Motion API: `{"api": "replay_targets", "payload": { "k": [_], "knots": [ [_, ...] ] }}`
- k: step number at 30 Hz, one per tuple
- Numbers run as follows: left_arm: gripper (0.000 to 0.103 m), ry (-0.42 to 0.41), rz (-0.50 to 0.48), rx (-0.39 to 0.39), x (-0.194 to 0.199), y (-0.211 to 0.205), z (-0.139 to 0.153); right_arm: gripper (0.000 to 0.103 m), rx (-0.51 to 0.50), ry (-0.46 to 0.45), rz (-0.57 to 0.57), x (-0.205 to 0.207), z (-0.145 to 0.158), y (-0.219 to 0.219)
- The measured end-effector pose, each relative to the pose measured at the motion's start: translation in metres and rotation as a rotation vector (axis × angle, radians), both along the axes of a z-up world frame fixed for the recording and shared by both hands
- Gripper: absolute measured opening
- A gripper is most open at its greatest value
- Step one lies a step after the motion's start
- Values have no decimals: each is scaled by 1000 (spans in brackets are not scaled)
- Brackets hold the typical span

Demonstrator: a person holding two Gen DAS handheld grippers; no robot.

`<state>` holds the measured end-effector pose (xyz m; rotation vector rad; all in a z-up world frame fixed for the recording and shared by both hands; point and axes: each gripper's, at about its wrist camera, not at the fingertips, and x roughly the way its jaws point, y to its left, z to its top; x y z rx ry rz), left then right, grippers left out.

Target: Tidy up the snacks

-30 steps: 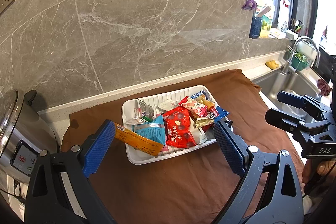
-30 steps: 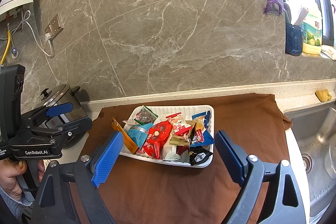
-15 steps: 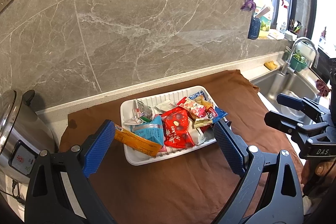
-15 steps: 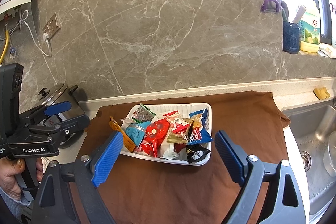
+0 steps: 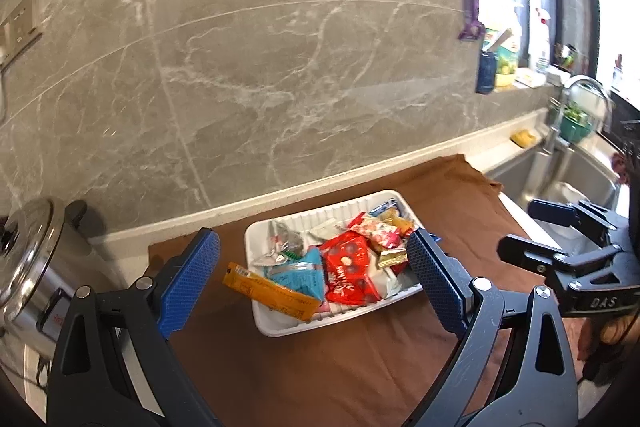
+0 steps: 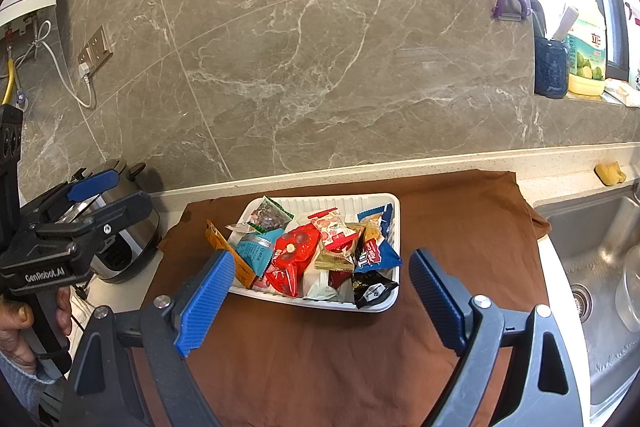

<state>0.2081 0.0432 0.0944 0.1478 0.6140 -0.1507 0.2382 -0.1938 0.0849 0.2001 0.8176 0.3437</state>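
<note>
tilting up a little, my left gripper (image 5: 312,277) shows more wall than before; both it and my right gripper (image 6: 320,287) hang wide open, empty, near the snack tray (image 6: 394,223) on the brown cloth (image 6: 460,227).

Bare brown cloth (image 6: 340,355) before snack-heaped tray (image 6: 394,223); cooker (image 6: 120,251) leftward.

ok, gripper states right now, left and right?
Left gripper: open, holding nothing.
Right gripper: open, holding nothing; snacks all lie in the white tray.
</note>
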Motion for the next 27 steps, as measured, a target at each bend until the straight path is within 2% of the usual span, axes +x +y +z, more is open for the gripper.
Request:
{"api": "replay_targets", "payload": {
  "k": [9, 13, 16, 19, 24, 27],
  "knots": [
    [95, -21, 36, 16, -5, 5, -3, 91, 2, 10, -3, -1, -3, -1],
    [95, 1, 18, -36, -7, 8, -6, 91, 2, 14, -2, -3, -4, 1],
    [95, -28, 37, 8, -12, 5, -10, 91, 2, 17, -3, -5, -5, 2],
    [95, -7, 52, 45, -10, 2, -17, 91, 1, 24, -5, -5, -7, 2],
    [95, 38, 89, 40, -7, 5, -26, 91, 1, 35, -10, -7, -11, 2],
    [95, 37, 92, 42, -7, 6, -30, 91, -10, 43, -14, -8, -14, 1]
  ]
}}
